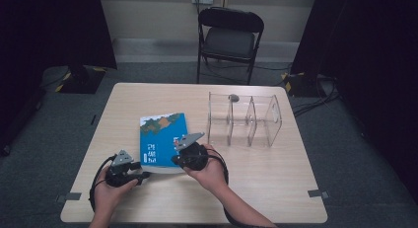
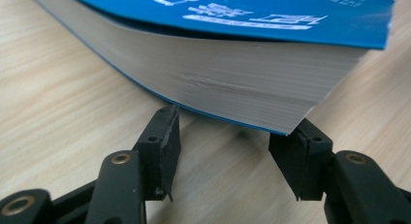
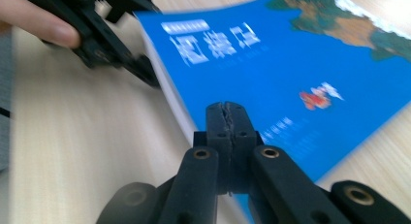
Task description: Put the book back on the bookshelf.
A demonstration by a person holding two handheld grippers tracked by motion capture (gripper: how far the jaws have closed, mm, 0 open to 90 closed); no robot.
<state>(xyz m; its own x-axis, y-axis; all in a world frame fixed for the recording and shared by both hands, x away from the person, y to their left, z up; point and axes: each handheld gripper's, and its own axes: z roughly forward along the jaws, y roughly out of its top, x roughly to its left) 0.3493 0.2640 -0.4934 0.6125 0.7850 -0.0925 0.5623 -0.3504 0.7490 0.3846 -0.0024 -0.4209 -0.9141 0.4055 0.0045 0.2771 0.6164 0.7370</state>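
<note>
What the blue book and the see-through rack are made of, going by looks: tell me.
Blue book: paper, shown by the stacked page edges, with a smooth, slightly glossy printed cover. See-through rack: rigid clear sheet, probably acrylic rather than glass; the table shows through its upright dividers, though the look leaves it open.

The book [image 1: 163,139] at the frame's centre has a bright blue cover with white lettering and a green-and-brown map patch under a white strip along its upper edge; its page block is pale grey-white. The counter [image 1: 266,188] is light wood-grain, the organizer [image 1: 244,120] at upper right clear, and both tongs black.
</note>
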